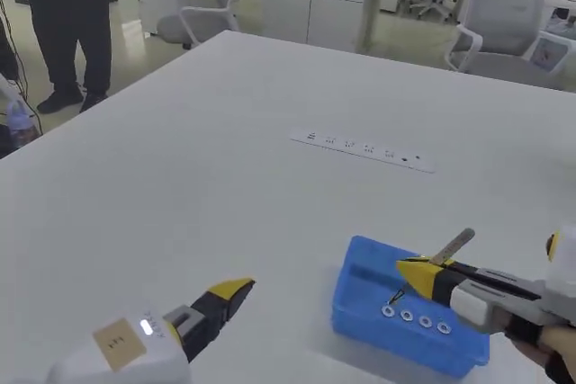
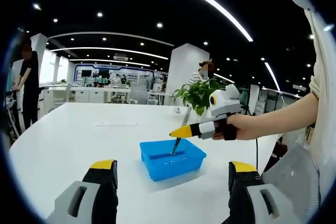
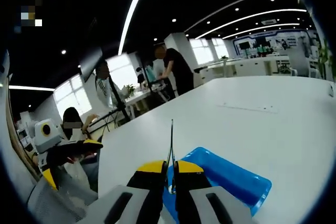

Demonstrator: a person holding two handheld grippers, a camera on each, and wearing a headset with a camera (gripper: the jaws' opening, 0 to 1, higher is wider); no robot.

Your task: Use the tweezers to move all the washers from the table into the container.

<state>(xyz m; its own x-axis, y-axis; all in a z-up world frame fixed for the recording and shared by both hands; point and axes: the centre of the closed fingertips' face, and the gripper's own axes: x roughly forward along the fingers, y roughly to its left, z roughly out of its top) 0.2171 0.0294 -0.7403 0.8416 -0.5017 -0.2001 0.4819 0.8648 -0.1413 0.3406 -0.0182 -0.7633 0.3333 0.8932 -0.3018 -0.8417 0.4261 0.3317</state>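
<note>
At the far left, beyond the white table (image 1: 225, 132), a person (image 1: 67, 15) in dark clothes is seen standing on the office floor. At the lower left of the head view the left gripper (image 1: 229, 292) is held low over the bare tabletop, well apart from the work. In its own view its jaws are shown spread wide with nothing between them. Towards the middle, a recessed socket strip (image 1: 364, 150) is set into the table. Nearer and to the right the blue container (image 1: 360, 263) is placed, and four washers (image 1: 407, 316) are laid in a row on its floor. Over them the tweezers (image 1: 454, 244) are pointed down into the container, with the tips just above the leftmost washer. Whether anything is pinched at the tips cannot be told. At the far right the right gripper (image 1: 418, 274) is shown with its jaws pressed together on the tweezers' shanks, a grip confirmed in the right gripper view.

The drop-off is judged to be the step in hand. The thin tweezers could be twisted or slid in the jaws if the squeeze is uneven, and a washer could then be flicked out over the low wall. The light container, steadied by nothing, could be shoved across the smooth table if its floor or rim is caught by the tips.
</note>
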